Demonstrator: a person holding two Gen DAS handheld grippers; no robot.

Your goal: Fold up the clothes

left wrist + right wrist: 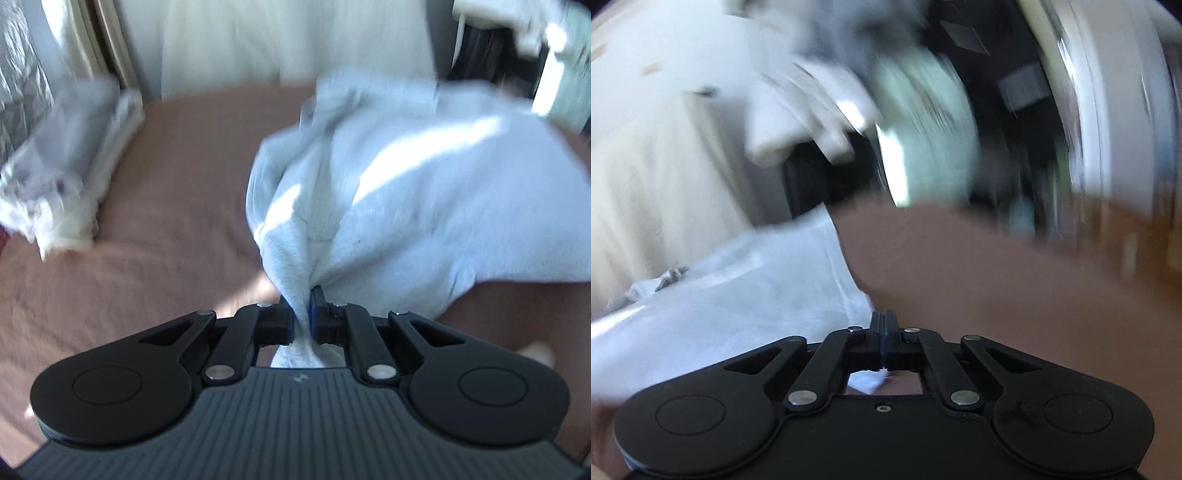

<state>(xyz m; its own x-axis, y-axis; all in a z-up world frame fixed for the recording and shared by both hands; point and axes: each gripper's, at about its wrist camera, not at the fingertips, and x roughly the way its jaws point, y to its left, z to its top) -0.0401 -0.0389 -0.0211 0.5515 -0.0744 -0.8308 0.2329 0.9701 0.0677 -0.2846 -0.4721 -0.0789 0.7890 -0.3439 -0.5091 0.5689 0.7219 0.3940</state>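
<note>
A pale blue-grey garment lies bunched on the brown bed sheet, with sunlight across it. My left gripper is shut on a gathered edge of it, and the cloth is pinched between the pads and trails back under the jaws. In the right wrist view the same garment spreads out to the left over the brown sheet. My right gripper sits at the garment's right edge with its jaws pressed together. No cloth shows between its pads. A scrap of white shows beneath it.
A stack of folded grey and white clothes lies at the left of the bed. A pale curtain hangs behind. Blurred white and mint items and dark furniture stand past the bed's far right side.
</note>
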